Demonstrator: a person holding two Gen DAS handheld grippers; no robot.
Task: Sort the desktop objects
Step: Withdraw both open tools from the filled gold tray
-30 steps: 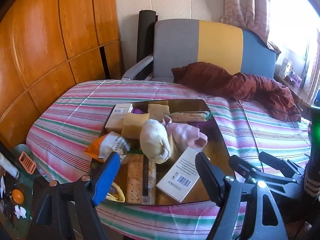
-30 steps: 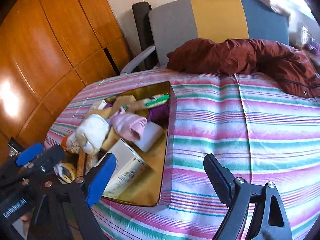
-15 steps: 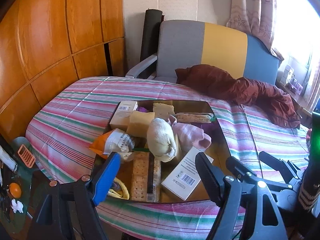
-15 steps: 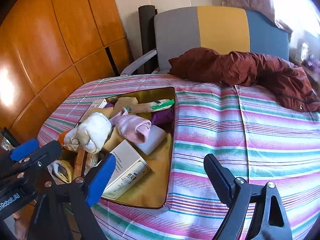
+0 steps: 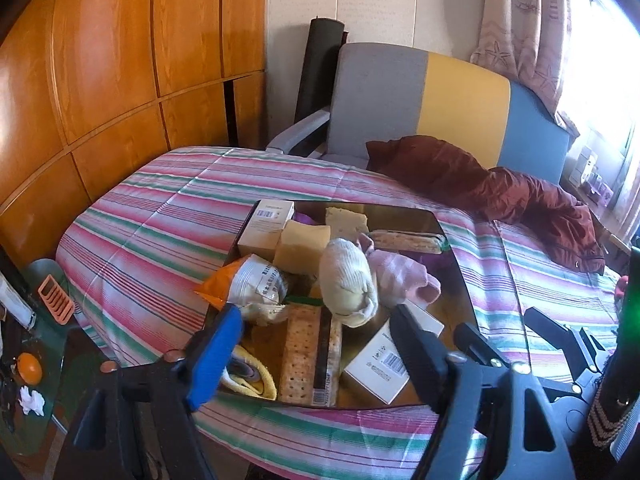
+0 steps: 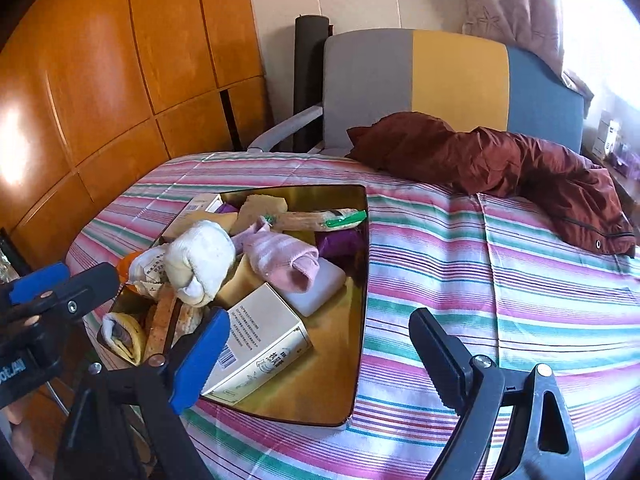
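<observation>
A gold tray (image 5: pixel 400 216) (image 6: pixel 320 380) on the striped cloth holds a heap of things. Among them are a cream rolled sock (image 5: pixel 348 280) (image 6: pixel 200 260), a pink sock (image 5: pixel 400 276) (image 6: pixel 288 260), a white barcode box (image 5: pixel 380 364) (image 6: pixel 260 340), a cracker pack (image 5: pixel 308 352), a yellow sponge (image 5: pixel 302 242) and an orange-white snack bag (image 5: pixel 248 280). My left gripper (image 5: pixel 316 320) hovers over the tray's near edge; its jaws are closing with nothing gripped between them. My right gripper (image 6: pixel 318 320) stands open over the tray's near right corner, holding nothing.
A maroon jacket (image 6: pixel 500 160) lies at the far right of the striped cloth (image 6: pixel 480 280). A grey, yellow and blue chair (image 5: pixel 420 100) stands behind the table. Wooden panels (image 5: pixel 100 80) line the left wall. A low glass side table with an orange (image 5: pixel 28 368) sits at the near left.
Both grippers have drifted a little along the table's near edge and rolled slightly, so the room stands more upright in both views. Nothing in the tray has moved or been taken.
</observation>
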